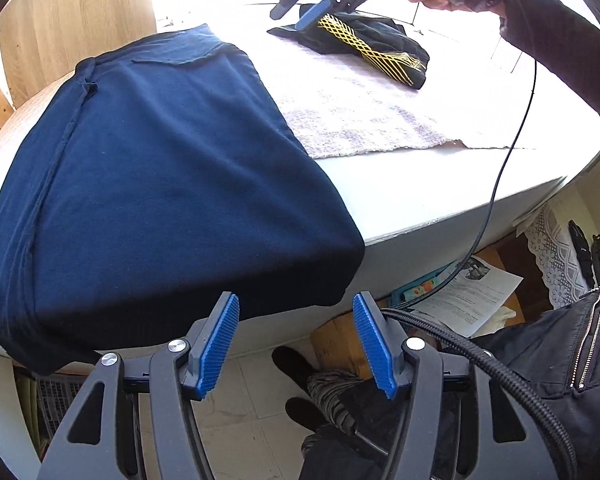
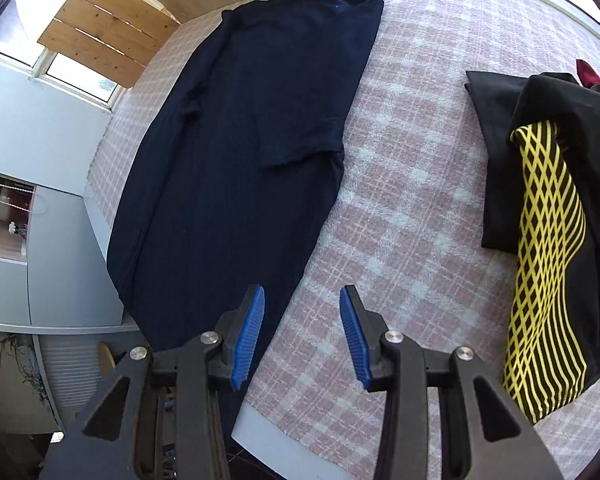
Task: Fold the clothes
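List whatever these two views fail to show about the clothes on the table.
- Navy shirt: left wrist view, its near hem droops over the table edge; its underside is hidden.
- Black and yellow garment: right wrist view, cut off by the right edge; bunched, so its type is unclear.
- Red item: mostly hidden behind the black garment.

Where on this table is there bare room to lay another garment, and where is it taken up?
The widest free patch is the checked cloth between the navy shirt and the black-and-yellow garment. A bare white strip of table runs along the near edge beside the shirt's hem. The side under the shirt is covered, its hem hanging over the edge.
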Action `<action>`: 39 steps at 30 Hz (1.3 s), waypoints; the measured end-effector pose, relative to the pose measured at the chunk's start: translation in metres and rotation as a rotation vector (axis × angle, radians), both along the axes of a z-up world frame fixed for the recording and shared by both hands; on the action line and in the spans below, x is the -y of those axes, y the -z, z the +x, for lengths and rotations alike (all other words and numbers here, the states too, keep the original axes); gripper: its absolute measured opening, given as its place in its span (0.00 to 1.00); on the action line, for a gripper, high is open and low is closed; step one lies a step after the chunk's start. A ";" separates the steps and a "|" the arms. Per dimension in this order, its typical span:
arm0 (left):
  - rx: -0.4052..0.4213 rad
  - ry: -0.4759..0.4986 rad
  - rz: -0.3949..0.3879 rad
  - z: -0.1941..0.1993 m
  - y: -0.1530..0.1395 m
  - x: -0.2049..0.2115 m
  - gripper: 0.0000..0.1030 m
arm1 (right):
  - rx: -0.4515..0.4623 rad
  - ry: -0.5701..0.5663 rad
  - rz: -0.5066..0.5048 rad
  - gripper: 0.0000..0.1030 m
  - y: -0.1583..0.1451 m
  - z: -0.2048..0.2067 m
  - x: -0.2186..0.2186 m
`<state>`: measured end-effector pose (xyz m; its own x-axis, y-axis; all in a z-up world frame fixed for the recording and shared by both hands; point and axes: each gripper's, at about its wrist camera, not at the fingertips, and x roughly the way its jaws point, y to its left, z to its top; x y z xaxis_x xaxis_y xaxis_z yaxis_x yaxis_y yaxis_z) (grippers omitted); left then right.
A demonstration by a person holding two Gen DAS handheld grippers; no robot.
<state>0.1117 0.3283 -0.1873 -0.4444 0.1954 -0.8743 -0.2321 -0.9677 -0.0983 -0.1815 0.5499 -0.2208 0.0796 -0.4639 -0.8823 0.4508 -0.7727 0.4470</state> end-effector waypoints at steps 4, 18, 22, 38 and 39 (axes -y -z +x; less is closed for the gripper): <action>-0.013 -0.020 -0.038 -0.007 0.005 -0.003 0.56 | 0.016 -0.061 0.024 0.38 0.022 0.052 0.015; -0.038 -0.018 -0.070 0.004 0.007 -0.010 0.56 | 0.128 -0.039 -0.010 0.38 0.050 0.138 0.024; -0.051 -0.019 -0.080 0.009 0.005 -0.012 0.56 | 0.145 -0.028 -0.017 0.38 0.053 0.147 0.026; -0.063 -0.085 -0.022 -0.008 0.011 -0.003 0.62 | 0.130 -0.085 -0.075 0.08 0.043 0.165 0.062; -0.063 -0.086 -0.013 -0.009 0.011 -0.003 0.62 | 0.150 -0.078 -0.093 0.08 0.042 0.163 0.062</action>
